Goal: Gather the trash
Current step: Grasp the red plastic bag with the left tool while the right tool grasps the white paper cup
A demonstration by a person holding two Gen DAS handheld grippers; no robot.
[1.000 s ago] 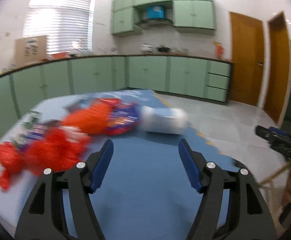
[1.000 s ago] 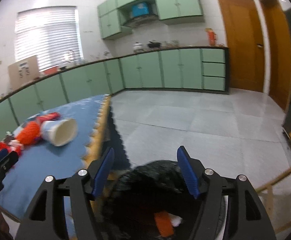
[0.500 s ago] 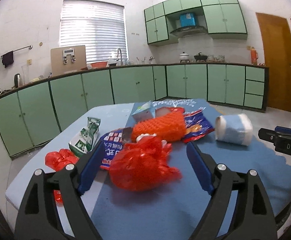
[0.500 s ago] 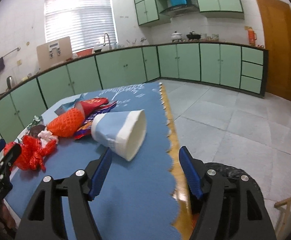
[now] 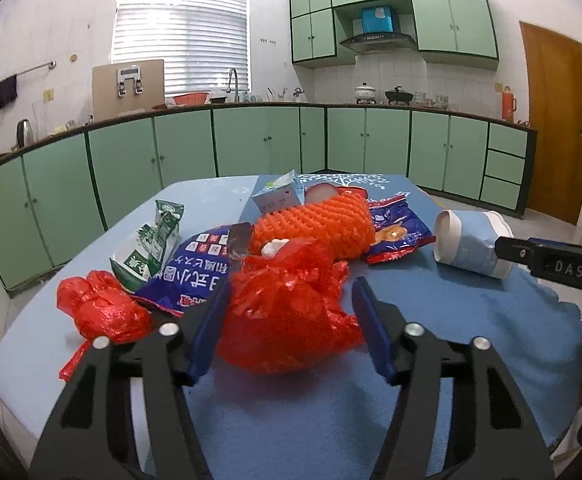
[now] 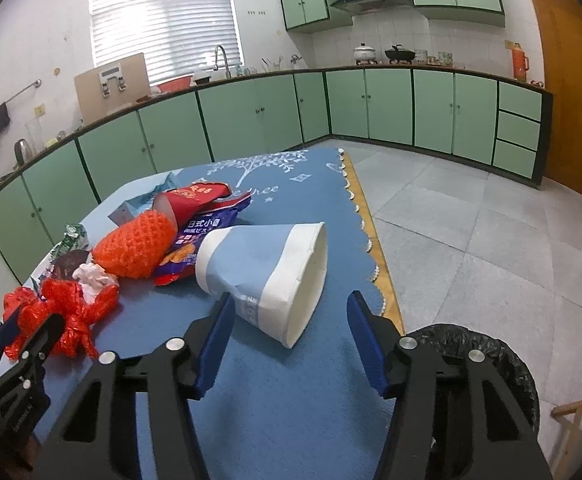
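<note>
Trash lies on a table with a blue cloth (image 5: pixel 431 320). My left gripper (image 5: pixel 289 320) is open, its blue fingers on either side of a crumpled red plastic bag (image 5: pixel 287 312). A second red bag (image 5: pixel 99 308) lies to its left. Behind are an orange foam net (image 5: pixel 323 224), blue snack wrappers (image 5: pixel 195 268), a green-white carton (image 5: pixel 151 240) and a small blue carton (image 5: pixel 277 196). My right gripper (image 6: pixel 289 328) is open just in front of a blue-and-white paper cup (image 6: pixel 267 268) lying on its side. The cup also shows in the left wrist view (image 5: pixel 471 244).
A bin lined with a black bag (image 6: pixel 487 356) stands on the tiled floor by the table's right edge. A red packet (image 6: pixel 195 196) and white tissue (image 6: pixel 93 276) lie among the trash. Green cabinets line the walls, and a wooden door (image 6: pixel 571 96) is at far right.
Both grippers swung left from the bin side toward the table and moved closer. The left now straddles the red bag; the right now faces the paper cup.
</note>
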